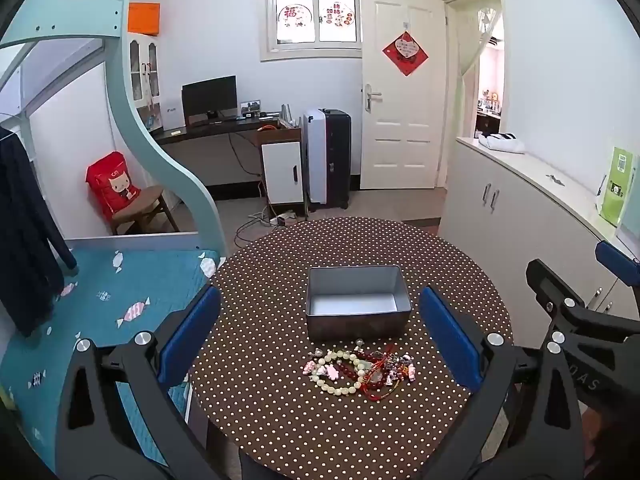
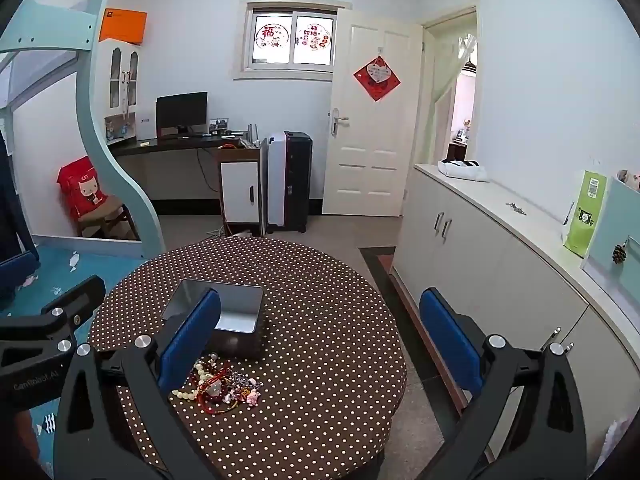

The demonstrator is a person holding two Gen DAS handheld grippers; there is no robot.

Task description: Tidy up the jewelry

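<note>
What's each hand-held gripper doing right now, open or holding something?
Left hand-held gripper: open, holding nothing.
Right hand-held gripper: open, holding nothing.

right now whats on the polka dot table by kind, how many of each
metal box: 1, open, nothing inside
jewelry pile: 1, tangled in front of the box; single pieces too tangled to count
pale bead bracelet in that pile: 1
total: 2 things on the table, box and pile
</note>
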